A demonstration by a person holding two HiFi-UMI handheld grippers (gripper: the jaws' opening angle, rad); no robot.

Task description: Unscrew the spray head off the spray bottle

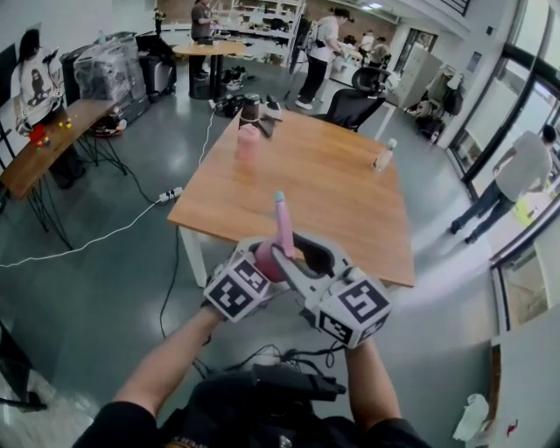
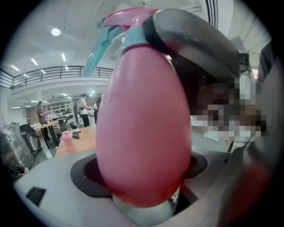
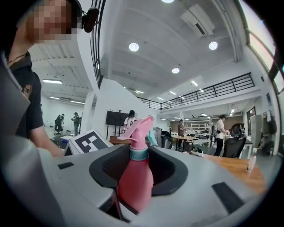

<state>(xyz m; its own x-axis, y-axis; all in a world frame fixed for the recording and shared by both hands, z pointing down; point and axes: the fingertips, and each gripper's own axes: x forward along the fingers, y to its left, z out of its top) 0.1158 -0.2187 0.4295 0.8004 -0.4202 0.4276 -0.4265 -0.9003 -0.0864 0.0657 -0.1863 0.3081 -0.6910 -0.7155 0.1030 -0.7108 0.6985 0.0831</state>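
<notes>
A grey-green floor (image 1: 96,289) is spreading across a large open hall; a wooden table (image 1: 350,201) on white legs is standing in the middle, with a black office chair (image 1: 353,107) sitting at its far edge; a white cable (image 1: 83,241) is trailing over the floor to a power strip (image 1: 171,193). A narrow wooden side table (image 1: 42,149) is standing at the left, a round table (image 1: 208,48) further back (a person (image 1: 203,19) is standing behind it); tall dark-framed windows (image 1: 525,96) are letting daylight in at the right; round ceiling lights (image 3: 134,47) are glowing overhead; a railed balcony (image 3: 213,91) is running along the upper level.
</notes>
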